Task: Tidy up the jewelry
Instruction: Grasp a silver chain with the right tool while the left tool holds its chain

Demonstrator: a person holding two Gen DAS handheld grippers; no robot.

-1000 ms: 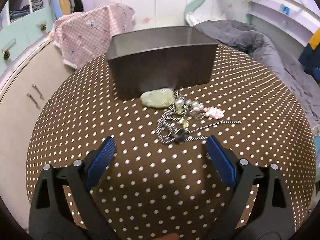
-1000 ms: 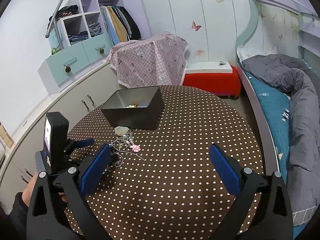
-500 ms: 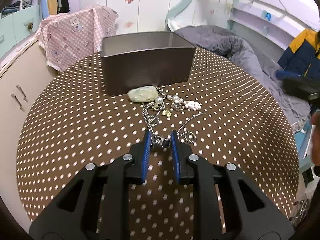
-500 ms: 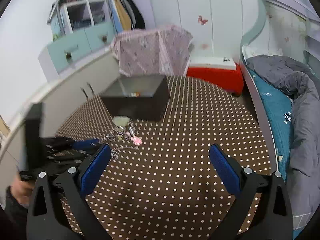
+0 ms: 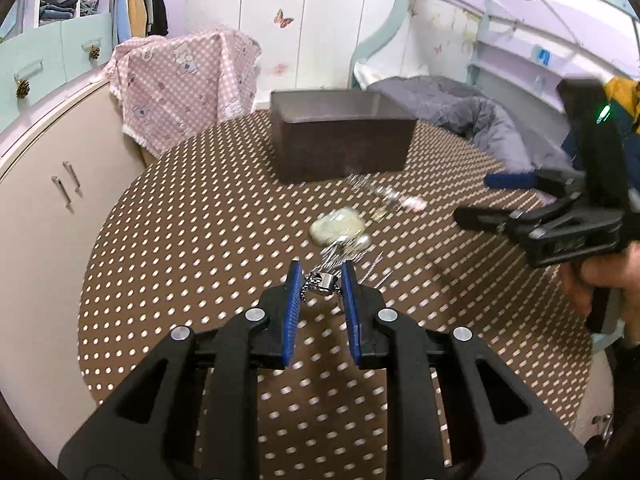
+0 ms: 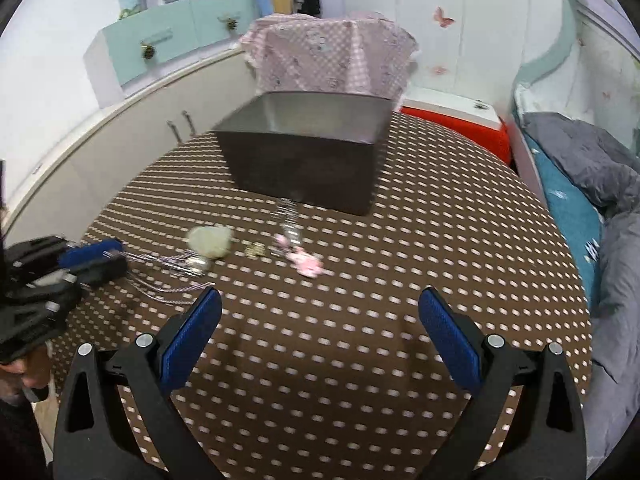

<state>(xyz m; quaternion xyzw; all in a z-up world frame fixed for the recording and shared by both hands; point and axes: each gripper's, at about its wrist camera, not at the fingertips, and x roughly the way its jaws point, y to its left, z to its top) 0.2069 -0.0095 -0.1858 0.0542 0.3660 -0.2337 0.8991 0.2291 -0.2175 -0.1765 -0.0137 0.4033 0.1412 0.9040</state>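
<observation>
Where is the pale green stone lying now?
In the right wrist view, the pale green stone lies on the dotted tablecloth, left of the pink charm and in front of the dark box.

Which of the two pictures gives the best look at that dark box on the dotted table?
The right wrist view. There the box sits near the middle and you look down past its rim onto the grey inner walls. The left wrist view shows the same box farther off, mostly its front wall and only a sliver inside.

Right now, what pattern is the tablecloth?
Brown with small white polka dots; the tablecloth shows best in the left wrist view.
</observation>
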